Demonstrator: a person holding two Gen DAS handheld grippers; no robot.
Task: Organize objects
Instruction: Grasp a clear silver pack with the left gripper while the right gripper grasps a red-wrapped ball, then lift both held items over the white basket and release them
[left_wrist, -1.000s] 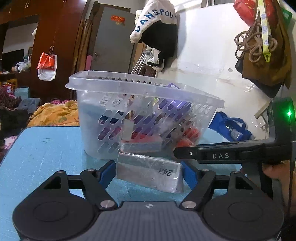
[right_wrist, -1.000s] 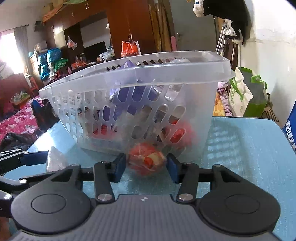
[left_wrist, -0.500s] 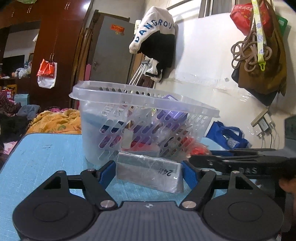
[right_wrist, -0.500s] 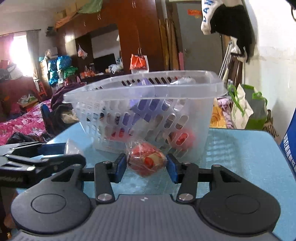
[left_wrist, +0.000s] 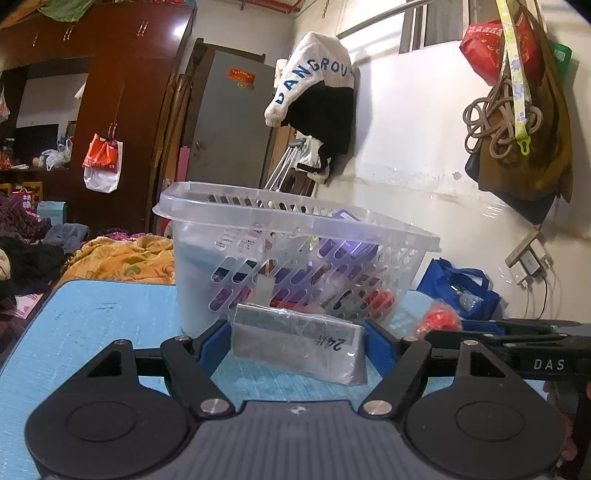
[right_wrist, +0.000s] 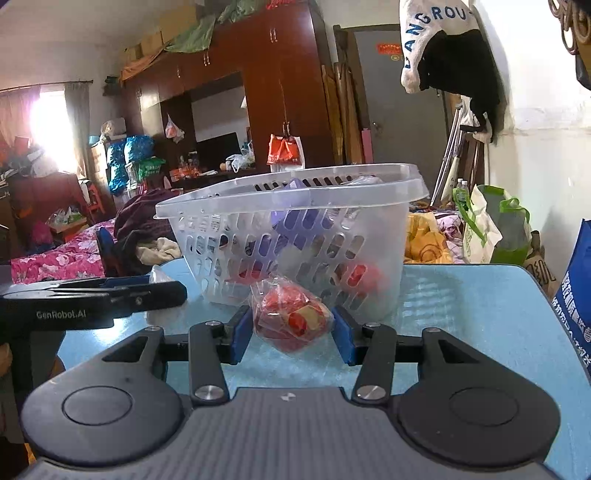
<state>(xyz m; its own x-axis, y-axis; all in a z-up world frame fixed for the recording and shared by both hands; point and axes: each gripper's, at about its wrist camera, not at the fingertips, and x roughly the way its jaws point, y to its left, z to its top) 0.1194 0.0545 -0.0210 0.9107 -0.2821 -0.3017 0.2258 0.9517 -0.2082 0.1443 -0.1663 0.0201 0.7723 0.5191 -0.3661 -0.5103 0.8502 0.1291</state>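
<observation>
The basket (left_wrist: 295, 236) stands on the blue tabletop (left_wrist: 92, 317) just ahead of you, so you hold the silver packet (left_wrist: 299, 341) in the left gripper (left_wrist: 298, 345) jaws and the red wrapped ball (right_wrist: 291, 319) in the right gripper (right_wrist: 291, 332) jaws, both lifted, probably to drop them in.

Both hand-held grippers, left (left_wrist: 298, 345) and right (right_wrist: 291, 334), point slightly downward, clamped.

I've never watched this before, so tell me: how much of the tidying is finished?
Partly done: the clear basket already holds purple and red items. In hand: the left gripper clamps a silver packet and the right gripper clamps a red wrapped bundle, both in front of the basket. Left: getting both inside.
</observation>
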